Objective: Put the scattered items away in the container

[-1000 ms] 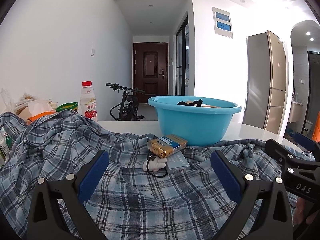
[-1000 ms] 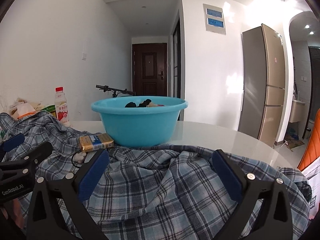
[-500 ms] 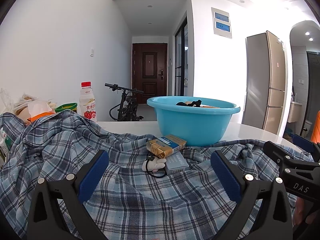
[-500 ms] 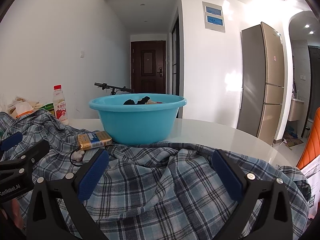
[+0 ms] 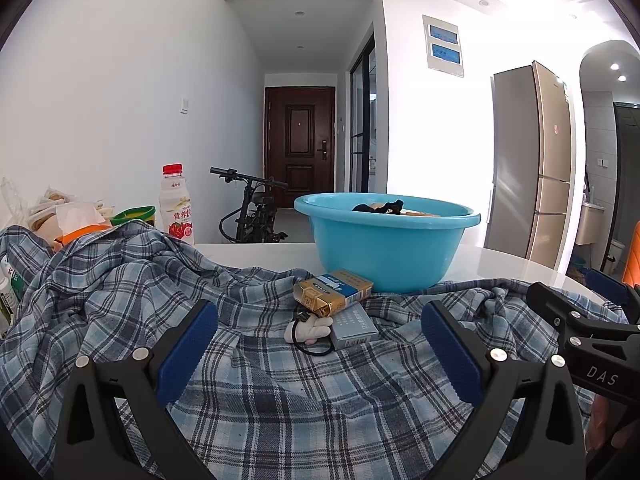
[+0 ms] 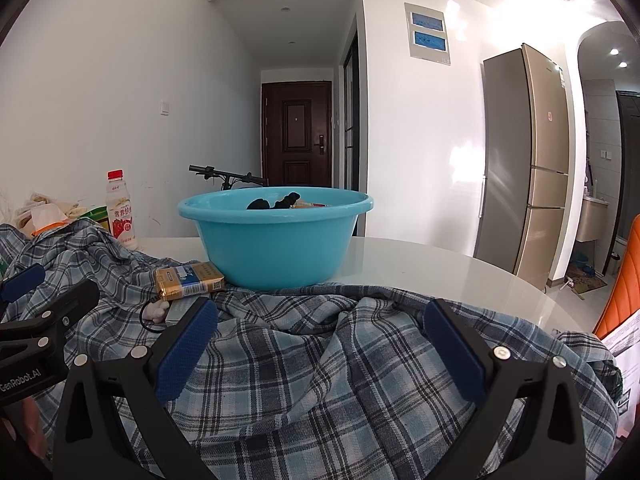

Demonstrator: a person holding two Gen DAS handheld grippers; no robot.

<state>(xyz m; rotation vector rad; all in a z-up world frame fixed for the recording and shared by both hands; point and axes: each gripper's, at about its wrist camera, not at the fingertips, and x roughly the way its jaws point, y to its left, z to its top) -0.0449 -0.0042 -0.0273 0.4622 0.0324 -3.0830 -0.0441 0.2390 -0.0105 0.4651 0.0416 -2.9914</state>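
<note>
A blue basin (image 5: pixel 386 248) stands on the white table and holds dark items; it also shows in the right wrist view (image 6: pixel 276 244). In front of it, on a crumpled plaid shirt (image 5: pixel 280 392), lie a gold and blue cigarette pack (image 5: pixel 332 291), a grey-blue flat box (image 5: pixel 354 327) and a small white toy with a black loop (image 5: pixel 308 330). The pack (image 6: pixel 188 281) shows left of centre in the right wrist view. My left gripper (image 5: pixel 318 350) is open and empty, just short of these items. My right gripper (image 6: pixel 320 350) is open and empty over the shirt (image 6: pixel 340 380).
A drink bottle with a red cap (image 5: pixel 176 206), a green-lidded jar (image 5: pixel 134 214) and tissue packets (image 5: pixel 68 220) stand at the far left. A bicycle (image 5: pixel 252 212) and a fridge (image 5: pixel 532 184) lie beyond the table. An orange chair (image 6: pixel 624 280) is at right.
Both grippers have moved slightly; the view shifted a little. Both stay open and the items have not moved.
</note>
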